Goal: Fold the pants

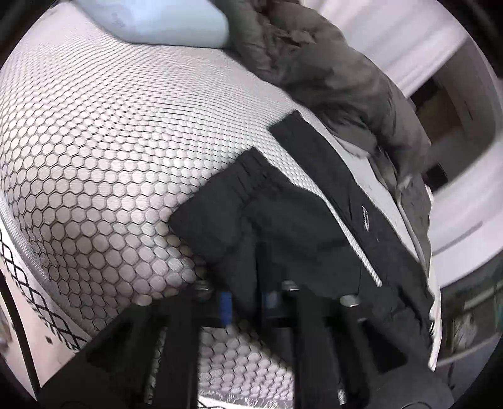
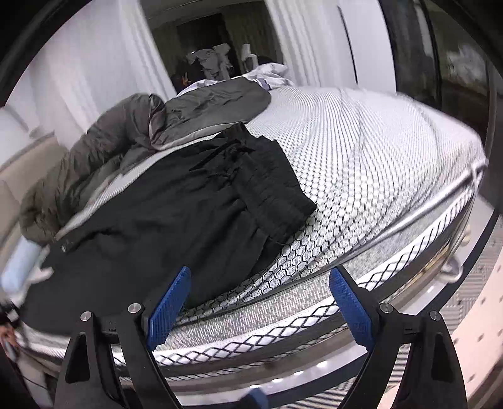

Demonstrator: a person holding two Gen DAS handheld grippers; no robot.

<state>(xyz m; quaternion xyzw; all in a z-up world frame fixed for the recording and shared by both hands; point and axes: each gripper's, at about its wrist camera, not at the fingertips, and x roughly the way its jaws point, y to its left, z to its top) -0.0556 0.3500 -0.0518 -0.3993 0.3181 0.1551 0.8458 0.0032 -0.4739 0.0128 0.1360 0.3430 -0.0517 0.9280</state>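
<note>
black pants [image 2: 176,214] on mattress [image 2: 361,163], pinched in left gripper [image 1: 248,302], right gripper [image 2: 261,295] apart

Pants [image 2: 176,220]: black all over, with a white stripe down one seam [image 1: 352,232] and a small white logo mark [image 1: 364,217], just ahead of the left jaws.

Mattress [image 2: 361,163]: white cover printed with a black honeycomb net; side band grey fleck with a black diamond net over white.

Jacket [image 1: 330,69]: dark grey-brown, pale grey lining, beyond the pants from both grippers.

Pillow [image 1: 163,22]: pale blue, far ahead of the left jaws.

Right gripper [image 2: 261,310]: black arms, blue dimpled pads [image 2: 168,306], silver screws.

Left gripper [image 1: 245,302]: black, blue pads barely showing.
</note>
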